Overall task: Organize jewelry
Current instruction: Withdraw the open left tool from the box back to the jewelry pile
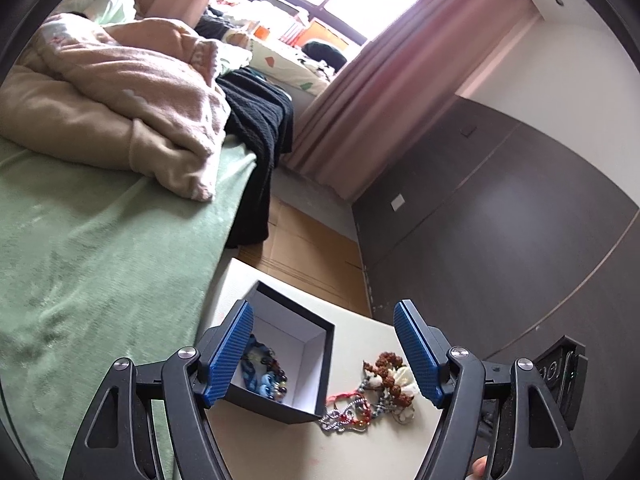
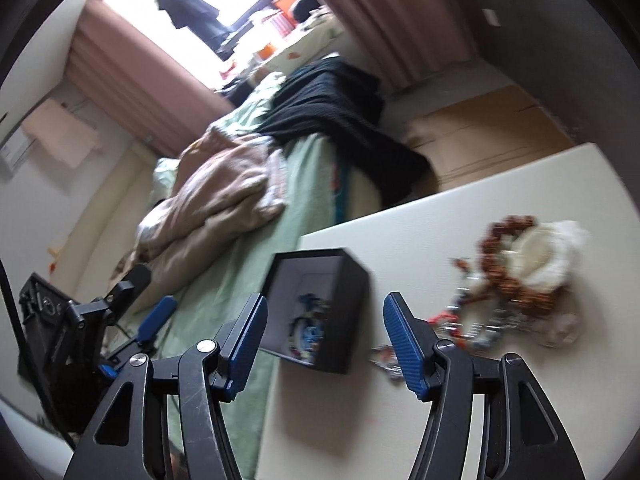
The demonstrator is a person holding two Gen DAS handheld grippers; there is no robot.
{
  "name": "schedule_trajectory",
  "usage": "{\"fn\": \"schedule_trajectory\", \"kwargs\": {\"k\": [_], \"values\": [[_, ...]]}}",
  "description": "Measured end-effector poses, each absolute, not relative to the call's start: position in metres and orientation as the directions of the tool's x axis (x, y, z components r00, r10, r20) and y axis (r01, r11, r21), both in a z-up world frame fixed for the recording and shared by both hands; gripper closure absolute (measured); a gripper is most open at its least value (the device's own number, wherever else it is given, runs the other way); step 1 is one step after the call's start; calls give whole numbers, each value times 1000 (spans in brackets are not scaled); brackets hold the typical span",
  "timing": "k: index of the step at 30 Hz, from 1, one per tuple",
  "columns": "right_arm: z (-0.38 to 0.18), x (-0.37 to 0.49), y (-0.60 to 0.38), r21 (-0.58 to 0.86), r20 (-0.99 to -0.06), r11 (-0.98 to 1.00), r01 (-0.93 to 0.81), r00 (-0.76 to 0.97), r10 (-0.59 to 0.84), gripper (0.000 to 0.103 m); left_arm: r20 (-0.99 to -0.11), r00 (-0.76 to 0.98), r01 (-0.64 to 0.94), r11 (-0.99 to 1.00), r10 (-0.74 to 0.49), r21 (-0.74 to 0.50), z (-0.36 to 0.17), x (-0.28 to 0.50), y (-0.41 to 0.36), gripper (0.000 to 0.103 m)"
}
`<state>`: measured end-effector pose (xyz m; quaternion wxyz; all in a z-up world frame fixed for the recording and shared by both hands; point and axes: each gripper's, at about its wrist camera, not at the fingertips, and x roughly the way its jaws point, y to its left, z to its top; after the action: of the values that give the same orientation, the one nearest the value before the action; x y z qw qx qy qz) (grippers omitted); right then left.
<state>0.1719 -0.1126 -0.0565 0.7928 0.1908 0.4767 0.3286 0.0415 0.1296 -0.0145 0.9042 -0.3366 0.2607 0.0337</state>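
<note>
A black box [image 1: 310, 334] with a white inside stands open on a white table [image 1: 360, 448]. Blue and beaded jewelry [image 1: 264, 380] lies in it. A tangled pile of jewelry [image 1: 380, 392] lies on the table right of the box: brown beads, white shell pieces, red cord, a silver chain. My left gripper [image 1: 324, 354] is open and empty, above the box and pile. In the right wrist view the box [image 2: 320, 312] and the pile [image 2: 516, 284] show blurred. My right gripper [image 2: 325, 344] is open and empty, near the box. The left gripper [image 2: 156, 316] also shows at the left.
A bed with a green sheet [image 1: 80, 280], a pink-beige quilt [image 1: 120, 92] and a black garment [image 1: 260, 136] lies left of the table. A dark wardrobe wall [image 1: 500, 208] stands to the right. Cardboard [image 1: 312, 248] covers the floor beyond the table.
</note>
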Motion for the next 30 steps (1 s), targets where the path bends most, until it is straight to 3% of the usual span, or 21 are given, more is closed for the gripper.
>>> {"fn": "schedule_trajectory", "kwargs": {"k": [6,10,30], "values": [[-53,175,-153,592,-668,758,-274,359,652,41,-509,856,-237,812,-86,-534,-14,49,108,29],[-48,173,-181,582,-676,780,-231,396,622,29,-517,846,-195,825,-133,-530,-19,61,87,29],[-68,188,-267,591,-730,806,-36,401,553,29,-628,741,-24,924,-240,-382,-50,111,-19,34]]}}
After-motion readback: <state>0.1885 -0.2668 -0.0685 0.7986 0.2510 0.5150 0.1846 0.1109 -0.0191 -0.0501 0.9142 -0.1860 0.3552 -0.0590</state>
